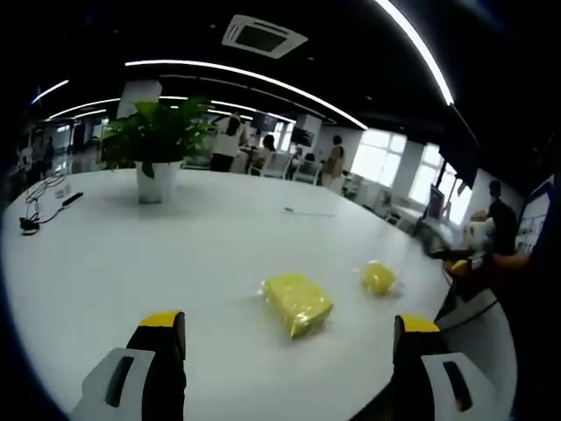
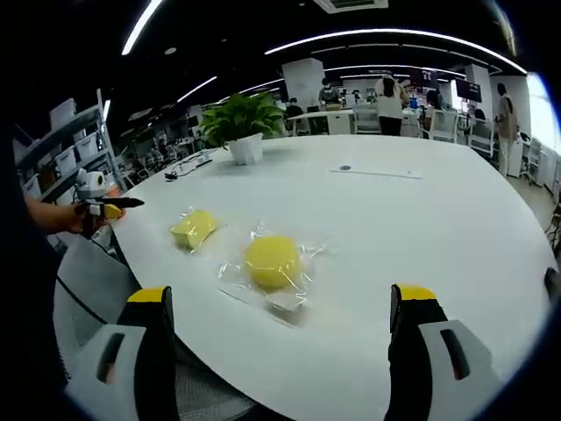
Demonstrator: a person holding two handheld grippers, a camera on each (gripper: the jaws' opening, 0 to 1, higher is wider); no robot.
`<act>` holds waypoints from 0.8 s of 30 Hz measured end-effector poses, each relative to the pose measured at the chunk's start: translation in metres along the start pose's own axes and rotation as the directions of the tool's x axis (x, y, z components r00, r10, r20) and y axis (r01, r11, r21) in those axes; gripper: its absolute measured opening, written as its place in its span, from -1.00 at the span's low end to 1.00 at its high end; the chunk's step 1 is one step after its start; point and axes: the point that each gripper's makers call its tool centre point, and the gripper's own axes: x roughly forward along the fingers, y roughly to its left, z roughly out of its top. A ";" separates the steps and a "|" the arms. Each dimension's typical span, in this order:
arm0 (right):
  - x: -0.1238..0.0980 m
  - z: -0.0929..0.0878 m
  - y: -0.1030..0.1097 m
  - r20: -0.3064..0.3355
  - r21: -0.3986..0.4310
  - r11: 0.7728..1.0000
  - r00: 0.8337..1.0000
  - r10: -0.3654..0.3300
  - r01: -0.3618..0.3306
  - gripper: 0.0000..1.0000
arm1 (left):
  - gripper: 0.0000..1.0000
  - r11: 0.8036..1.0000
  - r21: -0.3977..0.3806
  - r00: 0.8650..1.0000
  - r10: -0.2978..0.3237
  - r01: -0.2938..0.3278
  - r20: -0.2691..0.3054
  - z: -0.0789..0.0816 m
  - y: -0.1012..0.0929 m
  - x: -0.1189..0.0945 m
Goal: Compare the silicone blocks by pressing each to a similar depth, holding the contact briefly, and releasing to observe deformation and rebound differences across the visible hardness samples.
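Note:
Two yellow silicone samples in clear plastic wrap lie on the white table [image 1: 175,263]. The rectangular block [image 1: 298,303] sits just ahead of my left gripper [image 1: 289,321], whose jaws are open and hold nothing. The round sample [image 1: 379,278] lies to its right. In the right gripper view the round sample [image 2: 272,261] is close in front of my open right gripper [image 2: 282,296], and the rectangular block [image 2: 195,228] lies further left. The left gripper [image 2: 101,209] shows at the table's left edge, held in a hand. Neither gripper touches a sample.
A potted plant in a white pot [image 1: 158,180] [image 2: 245,149] stands at the far side of the table. Cables [image 1: 39,206] lie near the left edge. Shelving [image 2: 70,149] stands beyond the table edge. People and chairs fill the background.

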 end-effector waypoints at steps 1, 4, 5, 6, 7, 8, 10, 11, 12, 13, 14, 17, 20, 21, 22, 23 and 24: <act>0.001 -0.001 0.000 -0.006 0.000 1.000 1.000 0.002 -0.002 0.93 | 1.00 1.000 -0.004 1.000 -0.002 0.002 0.000 0.001 -0.001 0.001; 0.002 -0.001 -0.001 -0.011 -0.005 1.000 1.000 0.007 -0.007 0.93 | 1.00 1.000 0.001 1.000 -0.014 0.014 0.004 0.007 -0.008 0.008; 0.002 -0.001 -0.001 -0.011 -0.005 1.000 1.000 0.007 -0.007 0.93 | 1.00 1.000 0.006 1.000 -0.021 0.021 0.007 0.010 -0.008 0.011; 0.003 -0.001 -0.002 -0.010 -0.004 1.000 1.000 0.008 -0.008 0.93 | 1.00 1.000 0.006 1.000 -0.022 0.022 0.007 0.011 -0.009 0.012; 0.003 -0.001 -0.002 -0.009 -0.004 1.000 1.000 0.008 -0.008 0.93 | 1.00 1.000 0.012 1.000 -0.015 0.015 -0.007 0.014 -0.010 0.017; 0.003 0.000 -0.003 -0.007 -0.003 1.000 1.000 0.009 -0.009 0.93 | 1.00 0.999 0.015 0.999 -0.034 0.034 -0.024 0.015 -0.015 0.019; 0.003 0.000 -0.003 -0.008 -0.001 1.000 1.000 0.011 -0.011 0.93 | 1.00 0.999 0.000 0.998 -0.054 0.054 -0.034 0.018 -0.019 0.026; 0.004 0.000 -0.004 -0.008 0.000 1.000 1.000 0.011 -0.011 0.93 | 1.00 0.998 -0.002 0.998 -0.057 0.057 -0.030 0.020 -0.020 0.028; 0.004 0.000 -0.005 -0.007 0.001 1.000 1.000 0.011 -0.011 0.93 | 1.00 0.998 -0.010 0.998 -0.062 0.061 -0.031 0.021 -0.021 0.031; 0.004 -0.001 -0.005 -0.006 0.005 1.000 1.000 0.014 -0.014 0.93 | 1.00 0.997 -0.028 0.997 -0.067 0.066 -0.029 0.024 -0.023 0.034; 0.005 -0.001 -0.004 -0.004 0.009 1.000 1.000 0.017 -0.017 0.93 | 1.00 0.996 -0.045 0.997 -0.076 0.075 -0.018 0.026 -0.025 0.037; 0.005 -0.002 -0.004 0.004 0.019 1.000 1.000 0.022 -0.022 0.93 | 1.00 0.992 -0.073 0.995 -0.101 0.100 -0.006 0.036 -0.038 0.052; 0.006 -0.005 -0.002 0.000 0.023 0.999 1.000 0.027 -0.027 0.93 | 1.00 0.989 -0.092 0.993 -0.114 0.112 -0.020 0.043 -0.046 0.066; 0.006 -0.005 -0.002 -0.001 0.024 0.999 1.000 0.029 -0.029 0.93 | 1.00 0.990 -0.088 0.993 -0.114 0.112 -0.019 0.045 -0.047 0.069; 0.005 -0.005 -0.002 0.001 0.026 0.999 1.000 0.030 -0.030 0.93 | 1.00 0.992 -0.070 0.994 -0.108 0.106 -0.023 0.049 -0.051 0.074; 0.005 -0.005 -0.003 0.006 0.030 0.999 1.000 0.028 -0.028 0.93 | 0.99 0.992 -0.070 0.994 -0.104 0.102 -0.030 0.049 -0.051 0.078; 0.005 -0.004 -0.003 0.016 0.036 0.999 0.999 0.031 -0.032 0.93 | 1.00 0.991 -0.077 0.993 -0.113 0.110 -0.038 0.050 -0.053 0.084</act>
